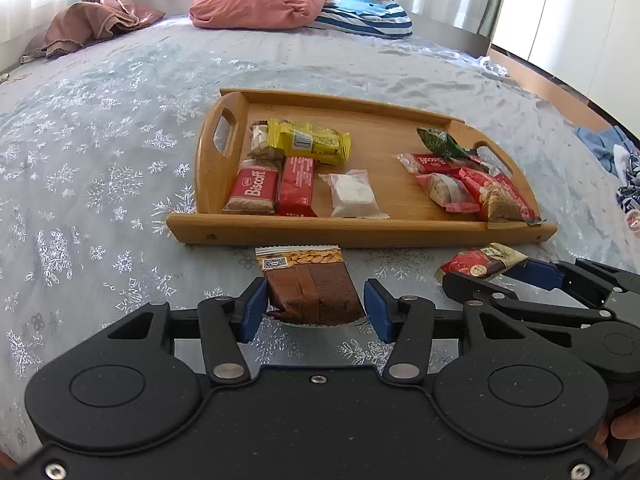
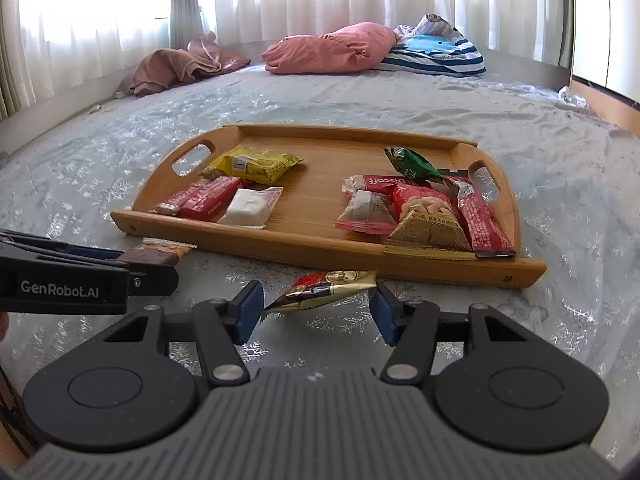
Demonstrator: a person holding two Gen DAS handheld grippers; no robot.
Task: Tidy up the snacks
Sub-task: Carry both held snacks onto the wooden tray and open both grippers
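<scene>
Brown almond bar (image 1: pixel 312 284) and red-gold packet (image 2: pixel 324 290) flat on bedspread, just before snack-laden wooden tray (image 1: pixel 360 230).

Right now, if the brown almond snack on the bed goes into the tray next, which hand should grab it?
Left. The left gripper already has its open fingers on both sides of the brown almond snack, just short of the wooden tray. The right gripper straddles the red-and-gold packet instead.
</scene>
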